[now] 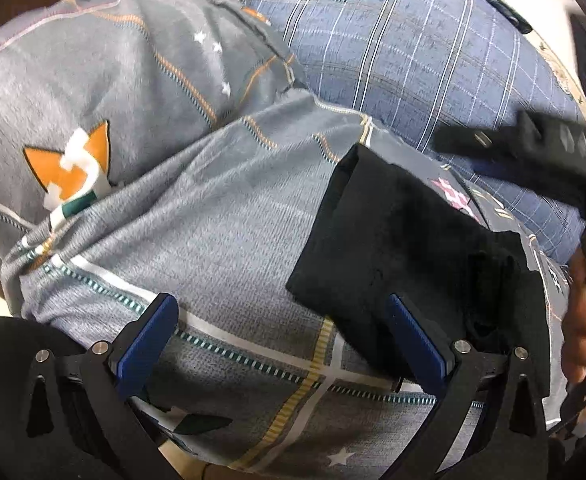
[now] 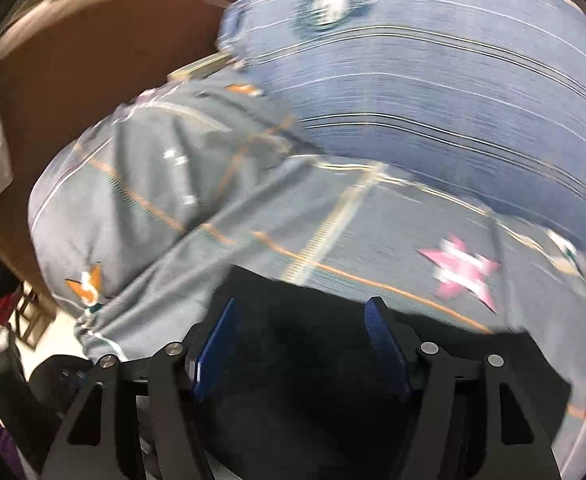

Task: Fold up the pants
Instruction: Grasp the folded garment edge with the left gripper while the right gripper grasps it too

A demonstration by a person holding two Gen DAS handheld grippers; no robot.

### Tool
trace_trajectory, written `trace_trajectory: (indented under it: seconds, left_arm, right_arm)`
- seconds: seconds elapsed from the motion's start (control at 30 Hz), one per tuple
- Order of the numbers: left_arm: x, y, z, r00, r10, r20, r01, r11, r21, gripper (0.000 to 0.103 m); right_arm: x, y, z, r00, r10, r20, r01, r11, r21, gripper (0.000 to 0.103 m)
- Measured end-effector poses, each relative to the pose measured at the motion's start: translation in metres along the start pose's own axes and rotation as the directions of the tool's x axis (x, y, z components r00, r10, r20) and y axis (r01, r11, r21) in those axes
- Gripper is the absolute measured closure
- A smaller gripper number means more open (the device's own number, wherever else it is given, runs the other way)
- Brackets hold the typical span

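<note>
Black pants [image 1: 405,240] lie in a folded bundle on a grey patterned bedsheet [image 1: 213,208]. My left gripper [image 1: 285,344] is open, its blue pads wide apart, with the right pad [image 1: 413,344] at the near edge of the pants. In the right wrist view the black pants [image 2: 305,392] fill the space between and below the fingers. My right gripper [image 2: 301,344] is open just above the fabric; that view is blurred by motion. The right gripper's black frame [image 1: 541,156] shows at the right of the left wrist view.
A blue checked pillow [image 1: 413,52] with a round emblem lies behind the pants. A grey pillow with an orange star [image 1: 73,160] lies to the left. A brown headboard [image 2: 93,60] stands at the back. A hand [image 1: 585,320] shows at the right edge.
</note>
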State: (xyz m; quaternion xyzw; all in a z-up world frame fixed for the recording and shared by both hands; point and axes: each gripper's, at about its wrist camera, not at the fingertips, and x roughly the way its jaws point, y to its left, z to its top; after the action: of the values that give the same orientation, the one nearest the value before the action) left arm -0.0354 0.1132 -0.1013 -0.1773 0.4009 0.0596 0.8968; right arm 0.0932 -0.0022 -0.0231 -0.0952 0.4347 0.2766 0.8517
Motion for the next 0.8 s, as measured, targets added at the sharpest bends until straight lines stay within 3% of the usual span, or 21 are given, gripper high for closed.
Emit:
trace_trajectory:
  seconds: [0.17, 0.37, 0.43, 0.53, 0.57, 0.63, 0.73, 0.8]
  left_arm:
    - [0.005, 0.002, 0.003, 0.998, -0.053, -0.013, 0.053, 0.998, -0.038, 0.000]
    - [0.006, -0.005, 0.006, 0.997, -0.080, 0.003, 0.080, 0.997, 0.000, 0.000]
    - [0.011, -0.009, 0.009, 0.996, -0.085, 0.000, 0.085, 0.996, 0.020, 0.006]
    - [0.018, -0.013, 0.012, 0.991, -0.129, -0.031, 0.130, 0.991, 0.042, 0.031]
    - [0.019, -0.014, 0.012, 0.987, -0.153, -0.040, 0.155, 0.987, 0.043, 0.039]
    - [0.017, -0.015, 0.012, 0.978, -0.203, -0.043, 0.205, 0.978, 0.035, 0.040]
    - [0.009, -0.019, 0.012, 0.972, -0.236, -0.006, 0.236, 0.971, 0.046, 0.038]
    - [0.001, -0.021, 0.011, 0.962, -0.273, 0.029, 0.271, 0.962, 0.044, 0.019]
  right_arm:
    - [0.037, 0.025, 0.009, 0.997, 0.008, -0.077, -0.014, 0.997, -0.074, 0.031]
    - [0.077, 0.018, 0.007, 0.986, -0.023, -0.163, 0.013, 0.998, -0.060, 0.034]
    - [0.082, 0.013, 0.006, 0.981, -0.044, -0.187, 0.035, 0.998, -0.052, 0.052]
    - [0.072, 0.002, 0.007, 0.986, -0.046, -0.162, 0.044, 0.999, -0.014, 0.070]
    - [0.066, -0.002, 0.007, 0.989, -0.035, -0.143, 0.035, 0.999, 0.002, 0.072]
    - [0.051, -0.013, 0.005, 0.995, -0.017, -0.102, 0.021, 0.999, 0.042, 0.080]
    - [0.026, -0.029, 0.000, 0.999, 0.011, -0.037, -0.007, 0.994, 0.111, 0.083]
    - [0.006, -0.041, -0.004, 1.000, 0.014, 0.018, -0.016, 0.986, 0.163, 0.084]
